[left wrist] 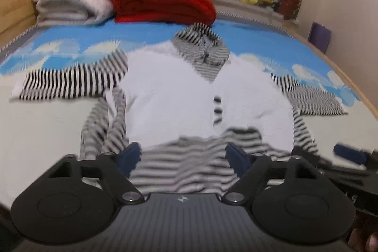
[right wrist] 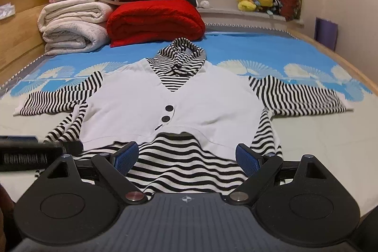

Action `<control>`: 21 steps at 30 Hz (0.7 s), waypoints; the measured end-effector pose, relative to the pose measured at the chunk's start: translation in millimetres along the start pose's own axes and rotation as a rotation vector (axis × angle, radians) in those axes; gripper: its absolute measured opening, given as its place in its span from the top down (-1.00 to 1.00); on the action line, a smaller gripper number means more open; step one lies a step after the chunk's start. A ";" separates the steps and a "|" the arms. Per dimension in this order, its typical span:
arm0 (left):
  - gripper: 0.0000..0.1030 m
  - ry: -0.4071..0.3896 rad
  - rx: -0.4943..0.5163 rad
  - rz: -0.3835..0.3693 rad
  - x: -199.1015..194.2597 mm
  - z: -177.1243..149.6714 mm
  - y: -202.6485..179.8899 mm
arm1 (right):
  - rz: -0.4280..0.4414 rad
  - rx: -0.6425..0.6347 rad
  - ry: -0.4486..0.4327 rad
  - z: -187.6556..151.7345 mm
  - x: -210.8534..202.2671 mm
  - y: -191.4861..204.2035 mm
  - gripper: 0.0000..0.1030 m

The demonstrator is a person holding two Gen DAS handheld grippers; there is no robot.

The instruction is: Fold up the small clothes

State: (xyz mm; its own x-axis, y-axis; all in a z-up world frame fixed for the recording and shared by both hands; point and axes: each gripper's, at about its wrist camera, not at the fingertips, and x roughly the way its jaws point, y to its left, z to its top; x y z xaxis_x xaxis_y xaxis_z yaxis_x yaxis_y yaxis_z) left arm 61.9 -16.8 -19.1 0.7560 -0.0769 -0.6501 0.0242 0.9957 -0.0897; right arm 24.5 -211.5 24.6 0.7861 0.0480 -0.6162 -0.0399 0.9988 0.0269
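Note:
A small black-and-white striped top with a white vest front [left wrist: 174,91] lies flat on the bed, sleeves spread left and right, collar pointing away; it also shows in the right wrist view [right wrist: 184,105]. My left gripper [left wrist: 185,157] is open, its blue pads over the striped bottom hem. My right gripper [right wrist: 186,157] is open too, over the same hem. The right gripper's tip shows at the right edge of the left wrist view [left wrist: 349,154], and the left one at the left edge of the right wrist view [right wrist: 30,152]. Neither holds any cloth.
The bed has a blue and cream cover [right wrist: 248,49]. Folded white blankets [right wrist: 73,27] and a red blanket [right wrist: 156,20] are stacked at the far end, under more bedding. Plush toys [right wrist: 257,0] sit on the windowsill. A wooden bed frame [right wrist: 21,23] runs along the left.

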 end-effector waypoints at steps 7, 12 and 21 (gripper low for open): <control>-0.15 -0.098 0.012 0.032 -10.2 42.9 11.0 | 0.009 -0.015 -0.070 15.1 -19.4 13.4 -0.74; 0.19 -0.222 -0.014 0.061 1.0 97.0 22.4 | 0.034 0.018 -0.109 14.4 -35.2 14.8 -0.74; 0.19 -0.294 -0.003 0.163 79.7 172.9 80.9 | 0.036 -0.048 -0.145 65.2 -36.7 8.7 -0.78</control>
State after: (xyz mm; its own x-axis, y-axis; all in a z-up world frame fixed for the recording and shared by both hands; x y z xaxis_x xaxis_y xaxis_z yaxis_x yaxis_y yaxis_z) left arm 237.2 66.6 52.3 0.9062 0.1022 -0.4102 -0.1141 0.9935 -0.0047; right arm 35.6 -204.3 98.8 0.8643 0.0872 -0.4953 -0.0965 0.9953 0.0069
